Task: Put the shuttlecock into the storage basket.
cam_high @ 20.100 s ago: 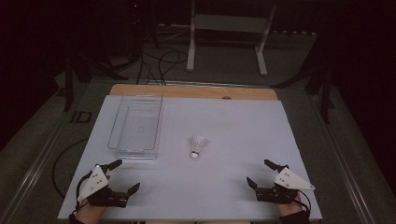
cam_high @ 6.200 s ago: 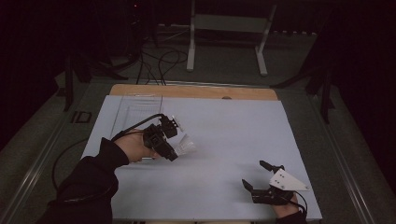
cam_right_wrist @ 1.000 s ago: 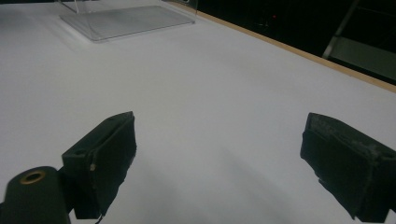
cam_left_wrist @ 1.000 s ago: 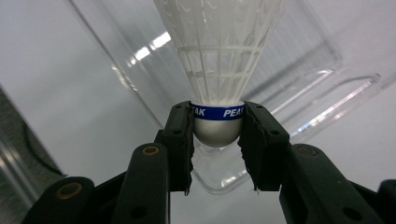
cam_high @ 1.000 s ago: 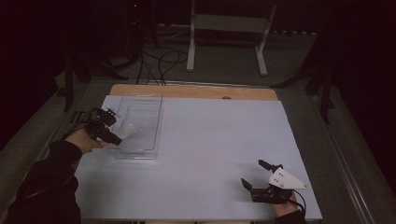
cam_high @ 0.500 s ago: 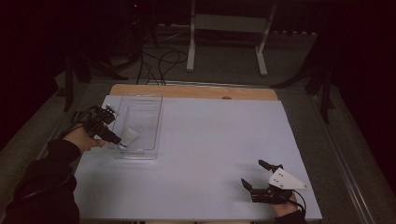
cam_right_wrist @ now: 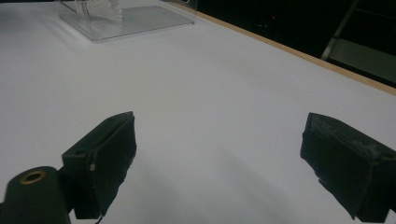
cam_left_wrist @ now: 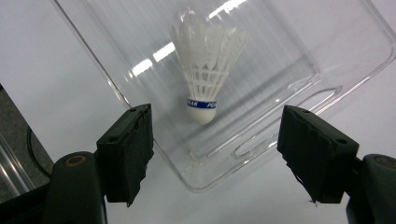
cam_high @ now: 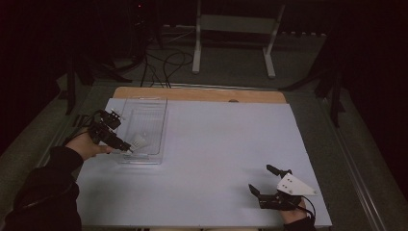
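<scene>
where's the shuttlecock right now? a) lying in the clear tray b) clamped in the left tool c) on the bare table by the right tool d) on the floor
a: the shuttlecock lies on the floor of the clear tray, free of the left tool, whose jaws have just been opening and stand apart with nothing between them.

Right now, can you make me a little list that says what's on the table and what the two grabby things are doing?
table: white top
clear tray: far left part of the table
shuttlecock: lying inside the clear tray, free of the pads
left hand-held gripper: over the tray's near end, jaws just opened, nothing pressed between them
right hand-held gripper: near right part of the table, open, holding nothing
</scene>
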`<move>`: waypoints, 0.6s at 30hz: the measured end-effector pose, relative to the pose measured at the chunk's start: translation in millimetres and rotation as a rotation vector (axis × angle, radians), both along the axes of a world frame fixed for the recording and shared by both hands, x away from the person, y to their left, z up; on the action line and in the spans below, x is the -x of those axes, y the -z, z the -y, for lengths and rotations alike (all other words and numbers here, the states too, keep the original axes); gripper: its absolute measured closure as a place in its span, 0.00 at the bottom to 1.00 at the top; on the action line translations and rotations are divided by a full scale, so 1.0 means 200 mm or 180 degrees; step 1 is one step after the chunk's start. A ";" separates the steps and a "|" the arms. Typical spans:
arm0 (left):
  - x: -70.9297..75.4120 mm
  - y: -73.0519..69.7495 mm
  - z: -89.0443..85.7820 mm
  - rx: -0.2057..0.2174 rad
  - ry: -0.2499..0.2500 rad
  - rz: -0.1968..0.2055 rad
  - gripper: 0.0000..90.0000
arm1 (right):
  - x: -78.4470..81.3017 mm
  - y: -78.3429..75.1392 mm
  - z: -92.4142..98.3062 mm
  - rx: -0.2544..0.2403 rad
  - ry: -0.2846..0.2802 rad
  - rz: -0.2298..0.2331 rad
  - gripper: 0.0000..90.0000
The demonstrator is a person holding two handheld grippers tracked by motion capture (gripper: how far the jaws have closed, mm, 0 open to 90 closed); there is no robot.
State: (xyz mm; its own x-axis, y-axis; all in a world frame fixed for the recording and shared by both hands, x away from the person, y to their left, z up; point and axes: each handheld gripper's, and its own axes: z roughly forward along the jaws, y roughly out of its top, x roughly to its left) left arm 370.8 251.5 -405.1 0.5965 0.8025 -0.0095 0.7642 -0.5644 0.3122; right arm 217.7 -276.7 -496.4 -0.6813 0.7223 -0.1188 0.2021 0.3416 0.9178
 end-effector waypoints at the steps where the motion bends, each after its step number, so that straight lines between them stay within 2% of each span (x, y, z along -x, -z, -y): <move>1: 0.00 -0.01 0.00 0.0033 0.0015 0.0014 0.29 | 0.00 0.00 0.00 -0.0004 0.0001 -0.0007 0.11; 3: 0.01 -0.01 0.01 0.0051 0.0036 0.0028 0.29 | 0.00 0.00 0.00 0.0000 0.0000 -0.0010 0.11; 5: 0.01 -0.02 0.02 0.0167 0.0026 0.0049 0.28 | 0.00 0.00 0.00 -0.0001 0.0003 -0.0012 0.11; 8: 0.02 -0.03 0.03 0.0231 0.0008 0.0063 0.23 | 0.00 0.00 0.00 0.0001 -0.0001 -0.0009 0.11; 11: 0.02 -0.03 0.04 0.0272 0.0029 0.0073 0.17 | 0.00 0.00 0.00 -0.0001 0.0003 -0.0013 0.11; 13: 0.02 -0.03 0.04 0.0265 -0.0050 0.0127 0.17 | 0.00 0.00 0.00 -0.0001 -0.0003 -0.0011 0.11; 14: 0.01 -0.04 0.04 0.0363 -0.0072 0.0120 0.17 | 0.00 0.00 0.00 0.0000 -0.0001 -0.0009 0.11; 16: 0.01 -0.04 0.04 0.0433 -0.0025 0.0097 0.15 | 0.00 0.00 0.00 -0.0001 0.0003 -0.0013 0.11; 18: 0.02 -0.05 0.05 0.0427 0.0039 0.0099 0.06 | 0.00 0.00 0.00 -0.0001 0.0004 -0.0013 0.11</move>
State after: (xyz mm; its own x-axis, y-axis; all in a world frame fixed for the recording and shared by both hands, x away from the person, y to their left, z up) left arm 367.1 242.3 -396.0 0.6081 0.7879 -0.0975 0.7463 -0.5254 0.4088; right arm 218.0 -276.5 -496.9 -0.6809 0.7232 -0.1158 0.2064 0.3412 0.9171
